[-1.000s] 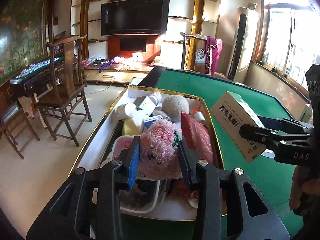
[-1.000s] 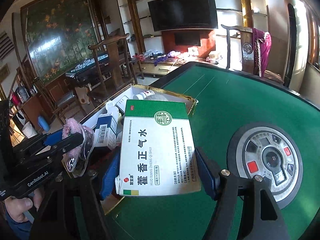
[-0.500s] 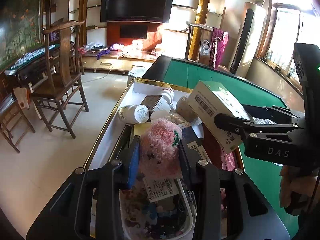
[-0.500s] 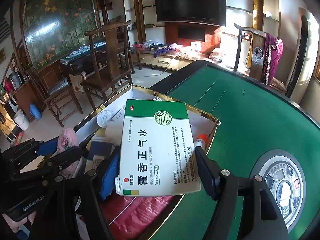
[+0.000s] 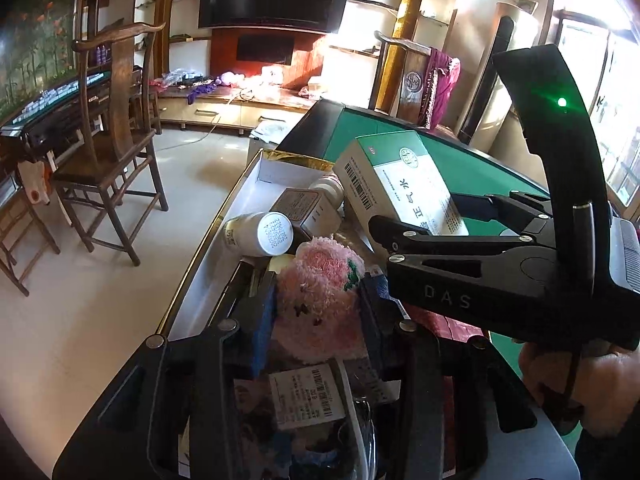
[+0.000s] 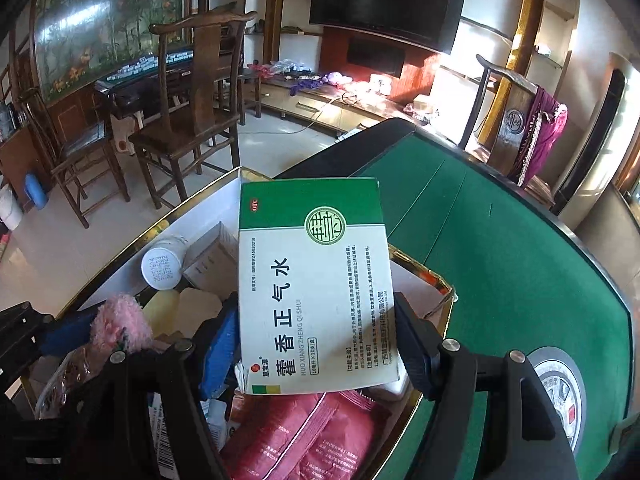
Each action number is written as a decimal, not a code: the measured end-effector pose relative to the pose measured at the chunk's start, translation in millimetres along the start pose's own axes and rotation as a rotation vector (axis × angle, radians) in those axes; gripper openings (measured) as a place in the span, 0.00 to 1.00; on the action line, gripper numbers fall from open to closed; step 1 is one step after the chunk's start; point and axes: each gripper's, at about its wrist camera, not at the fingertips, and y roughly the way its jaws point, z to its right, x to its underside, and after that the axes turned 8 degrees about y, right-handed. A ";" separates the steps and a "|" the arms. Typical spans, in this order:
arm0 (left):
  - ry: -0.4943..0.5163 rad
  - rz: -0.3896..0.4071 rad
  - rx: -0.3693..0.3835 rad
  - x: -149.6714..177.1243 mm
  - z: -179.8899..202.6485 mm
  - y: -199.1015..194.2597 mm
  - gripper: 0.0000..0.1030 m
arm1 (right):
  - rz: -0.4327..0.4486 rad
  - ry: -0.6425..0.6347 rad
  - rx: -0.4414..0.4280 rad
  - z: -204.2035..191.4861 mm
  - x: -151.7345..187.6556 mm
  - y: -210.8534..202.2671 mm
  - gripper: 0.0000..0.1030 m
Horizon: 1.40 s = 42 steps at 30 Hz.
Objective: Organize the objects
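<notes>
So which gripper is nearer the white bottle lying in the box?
Left. The left gripper, holding the pink plush toy, sits just behind the white bottle. The right gripper holds the medicine carton farther off to the side.

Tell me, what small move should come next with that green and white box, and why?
Probably lower it and let go: the right tool grips the box above the crowded tray, over the red packets, with nothing under it yet.
</notes>
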 end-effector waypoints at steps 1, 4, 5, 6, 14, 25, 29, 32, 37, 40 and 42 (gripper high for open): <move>0.007 0.001 0.007 2.0 1.2 -1.7 0.37 | -0.003 0.000 -0.005 0.4 3.2 -1.0 0.69; 0.012 0.018 0.019 10.3 4.1 -10.1 0.37 | 0.001 -0.022 -0.019 -0.4 15.1 -9.9 0.70; 0.014 0.027 0.024 12.5 5.9 -13.8 0.37 | 0.004 -0.031 -0.022 -2.2 18.4 -13.4 0.71; 0.018 0.034 0.023 14.0 7.4 -16.6 0.38 | 0.009 -0.043 -0.023 -3.8 21.5 -17.7 0.71; 0.035 0.060 -0.013 26.6 22.4 -33.8 0.61 | 0.082 -0.080 -0.012 -7.4 32.4 -55.2 0.77; 0.046 0.091 -0.092 45.1 43.0 -56.9 0.71 | 0.178 -0.071 -0.034 -5.2 53.1 -110.8 0.86; 0.038 0.134 -0.146 57.5 51.5 -68.6 0.71 | 0.220 -0.015 -0.073 7.9 69.3 -132.2 1.00; 0.027 0.164 -0.151 65.9 55.2 -77.7 0.71 | 0.252 0.037 -0.094 21.6 84.1 -147.4 1.00; 0.059 0.184 -0.234 75.5 64.5 -94.0 0.71 | 0.315 0.114 -0.126 34.4 117.6 -174.0 1.00; 0.092 0.208 -0.280 86.0 70.5 -106.3 0.77 | 0.365 0.125 -0.140 38.7 144.5 -188.4 1.00; 0.093 0.214 -0.268 90.3 73.7 -112.8 0.80 | 0.368 0.121 -0.155 42.4 161.2 -193.5 1.00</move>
